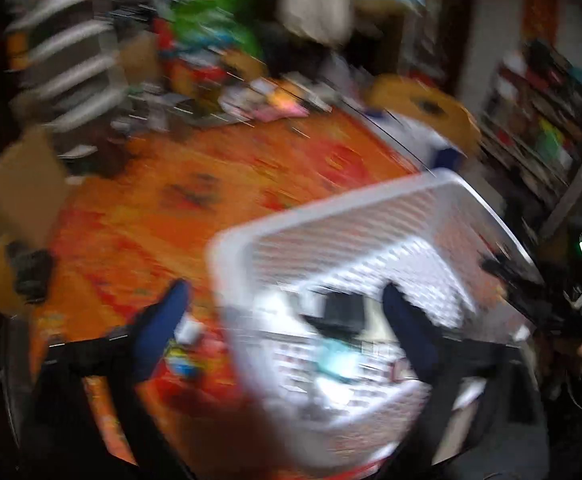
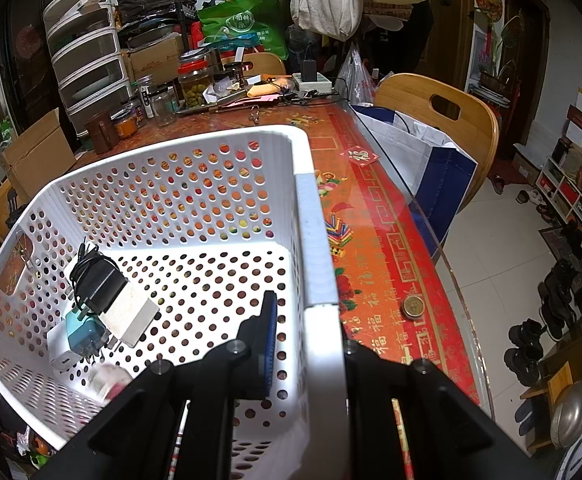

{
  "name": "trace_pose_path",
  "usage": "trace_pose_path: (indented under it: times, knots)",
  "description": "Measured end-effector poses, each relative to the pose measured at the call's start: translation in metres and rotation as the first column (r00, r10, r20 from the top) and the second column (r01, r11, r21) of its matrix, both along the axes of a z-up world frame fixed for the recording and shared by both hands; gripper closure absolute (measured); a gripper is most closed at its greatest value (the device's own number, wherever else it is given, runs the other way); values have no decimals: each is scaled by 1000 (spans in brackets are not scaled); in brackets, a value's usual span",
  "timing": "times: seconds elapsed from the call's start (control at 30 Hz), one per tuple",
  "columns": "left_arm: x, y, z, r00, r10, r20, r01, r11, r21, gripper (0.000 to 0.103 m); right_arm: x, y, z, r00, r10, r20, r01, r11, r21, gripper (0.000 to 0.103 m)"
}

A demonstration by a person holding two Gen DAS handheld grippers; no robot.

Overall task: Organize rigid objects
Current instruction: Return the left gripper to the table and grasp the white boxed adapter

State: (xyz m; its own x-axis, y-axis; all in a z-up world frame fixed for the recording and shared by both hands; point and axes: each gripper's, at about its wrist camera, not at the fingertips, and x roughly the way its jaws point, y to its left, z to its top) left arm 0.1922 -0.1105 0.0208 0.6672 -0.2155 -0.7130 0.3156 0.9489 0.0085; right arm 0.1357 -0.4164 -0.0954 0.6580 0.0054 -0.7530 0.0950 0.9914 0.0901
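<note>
Cluttered table (image 2: pixel 375 216), red patterned cloth. White basket (image 2: pixel 195 184) steadied by right gripper (image 2: pixel 311 344), jaws clamped on its rim; chargers (image 2: pixel 103 312) inside. Left gripper (image 1: pixel 287 328) above, jaws wide, empty. Next, probably: fetching another item.

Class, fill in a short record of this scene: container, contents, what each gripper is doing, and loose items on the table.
container: white perforated basket
contents: black charger, teal plug, white adapter
right gripper: shut on the basket's wall
left gripper: open, empty, over the basket
table: coin beside the basket
</note>
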Motion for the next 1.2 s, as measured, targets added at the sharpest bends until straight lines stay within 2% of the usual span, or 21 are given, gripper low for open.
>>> trace_pose_path:
  times: [0.07, 0.13, 0.23, 0.33, 0.47, 0.63, 0.83, 1.07, 1.17, 1.2]
  knots:
    - [7, 43, -2, 994, 110, 21, -110, 994, -2, 0, 0, 0, 0, 1000, 0, 1, 0, 1000, 0, 90]
    - [23, 80, -20, 984, 178, -33, -179, 984, -23, 0, 0, 0, 0, 1000, -1, 0, 1, 1000, -1, 90]
    - [50, 112, -60, 964, 226, -136, -231, 973, -22, 0, 0, 0, 0, 1000, -1, -1, 1, 1000, -1, 90]
    - [68, 121, -96, 951, 244, -188, -249, 968, -6, 0, 0, 0, -1, 1000, -2, -1, 2, 1000, 0, 90]
    - [83, 123, -124, 948, 223, -228, -236, 971, -30, 0, -1, -1, -1, 1000, 0, -6, 0, 1000, -4, 90]
    - [90, 103, -146, 953, 221, -209, -220, 975, 28, 3, -1, -3, -2, 1000, -6, -7, 6, 1000, -5, 90]
    - [95, 88, -157, 954, 208, -214, -201, 978, 54, 21, -2, -2, -2, 1000, -8, -6, 8, 1000, -4, 90]
    - [95, 76, -162, 963, 188, -191, -177, 981, 74, 26, -2, -3, -2, 1000, -5, -4, 5, 1000, -4, 90]
    - [96, 77, -163, 962, 186, -198, -176, 982, 66, 42, -2, -3, -2, 1000, -6, -5, 6, 1000, -4, 90]
    - [97, 78, -163, 962, 179, -207, -170, 984, 57, 52, -2, -3, -2, 1000, -6, -5, 6, 1000, -4, 90]
